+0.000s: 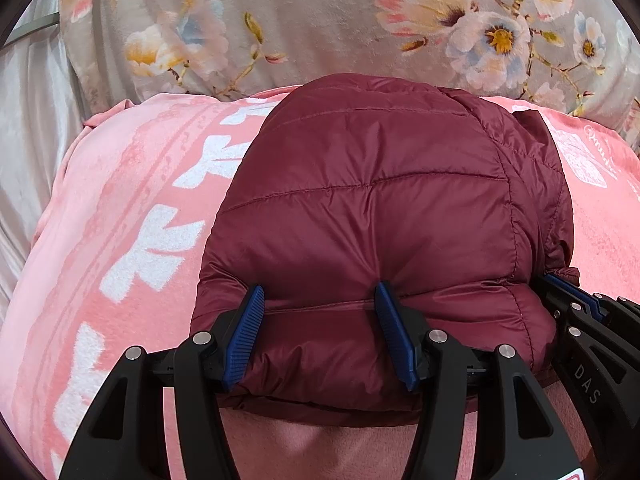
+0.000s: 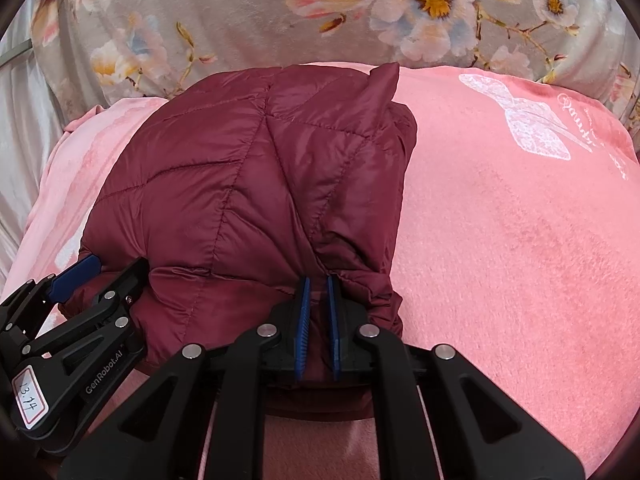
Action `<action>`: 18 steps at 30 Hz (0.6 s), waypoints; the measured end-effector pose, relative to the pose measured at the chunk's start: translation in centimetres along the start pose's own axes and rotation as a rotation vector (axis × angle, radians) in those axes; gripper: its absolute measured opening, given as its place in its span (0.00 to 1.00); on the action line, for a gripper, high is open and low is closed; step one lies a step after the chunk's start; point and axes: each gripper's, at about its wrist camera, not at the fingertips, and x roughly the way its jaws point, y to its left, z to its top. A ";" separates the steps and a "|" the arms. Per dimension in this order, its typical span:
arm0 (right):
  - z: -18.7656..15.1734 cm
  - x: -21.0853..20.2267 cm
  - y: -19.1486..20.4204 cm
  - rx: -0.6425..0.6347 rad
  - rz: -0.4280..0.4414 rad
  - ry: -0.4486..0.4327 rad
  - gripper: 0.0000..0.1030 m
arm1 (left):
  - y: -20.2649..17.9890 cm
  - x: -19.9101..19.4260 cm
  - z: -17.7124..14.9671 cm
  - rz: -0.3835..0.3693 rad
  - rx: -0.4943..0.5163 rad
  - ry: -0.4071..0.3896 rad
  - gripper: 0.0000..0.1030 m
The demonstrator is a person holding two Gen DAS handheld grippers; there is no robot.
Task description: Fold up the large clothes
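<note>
A maroon quilted puffer jacket [image 1: 380, 208] lies folded into a compact bundle on a pink blanket [image 1: 120, 208]; it also shows in the right wrist view [image 2: 248, 184]. My left gripper [image 1: 320, 292] is open, its blue pads wide apart on either side of the jacket's near edge. My right gripper [image 2: 318, 280] is shut on a fold of the jacket's near right edge. The right gripper also appears at the right edge of the left wrist view [image 1: 580, 304], and the left gripper at the lower left of the right wrist view [image 2: 80, 276].
The pink blanket [image 2: 500, 220] with white print covers the bed. A grey floral quilt [image 1: 320, 20] lies bunched along the far side. Pale satin fabric [image 1: 32, 120] sits at the left.
</note>
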 end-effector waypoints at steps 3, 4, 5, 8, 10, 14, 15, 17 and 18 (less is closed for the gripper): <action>0.0 0.0 0.1 -0.005 -0.005 0.001 0.07 | 0.0 0.0 0.0 0.000 0.000 0.000 0.54; 0.0 0.0 0.2 -0.006 -0.006 0.000 0.07 | 0.0 0.0 0.0 0.000 -0.001 0.000 0.54; 0.0 0.0 0.1 -0.005 -0.005 0.000 0.07 | 0.0 0.0 0.0 0.000 -0.001 0.000 0.54; 0.0 0.0 0.1 -0.005 -0.005 0.001 0.07 | 0.0 0.0 0.0 0.003 0.001 0.000 0.54; 0.0 0.0 0.1 -0.007 -0.006 0.001 0.07 | 0.0 0.0 0.0 0.001 0.000 0.000 0.54; 0.0 0.0 0.1 -0.007 -0.007 0.001 0.07 | 0.0 0.0 0.0 0.008 0.005 0.000 0.54; 0.0 0.0 0.2 -0.009 -0.009 0.000 0.07 | 0.0 0.0 0.0 0.009 0.005 0.000 0.54; 0.0 0.0 0.2 -0.009 -0.012 0.000 0.07 | 0.0 0.0 0.0 0.008 0.005 0.000 0.54; 0.0 0.0 0.2 -0.009 -0.013 0.000 0.07 | -0.1 0.0 0.0 0.009 0.005 0.000 0.54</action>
